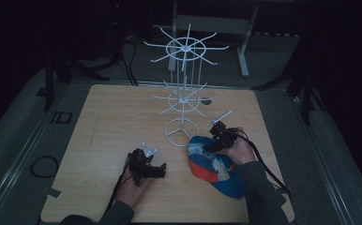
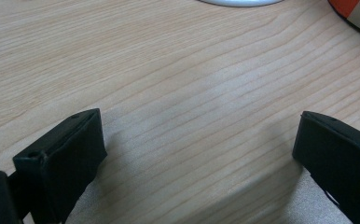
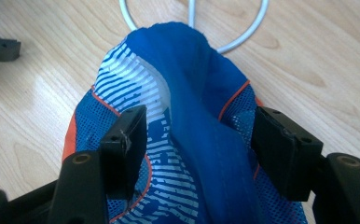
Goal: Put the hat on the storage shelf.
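A blue and orange mesh cap (image 1: 214, 166) lies crumpled on the wooden table (image 1: 113, 122), just right of the base ring of a white wire rack (image 1: 184, 93). My right gripper (image 1: 207, 149) points down at the cap's upper edge. In the right gripper view its jaws (image 3: 199, 140) straddle a raised blue fold of the cap (image 3: 192, 93), open, with a gap on the left side. My left gripper (image 1: 158, 169) rests low on the table to the left of the cap, its jaws (image 2: 197, 154) wide open over bare wood.
The rack's base ring (image 3: 243, 39) lies just beyond the cap. An edge of the cap (image 2: 355, 11) shows at the top right of the left gripper view. Dark floor, cables and stands surround the table.
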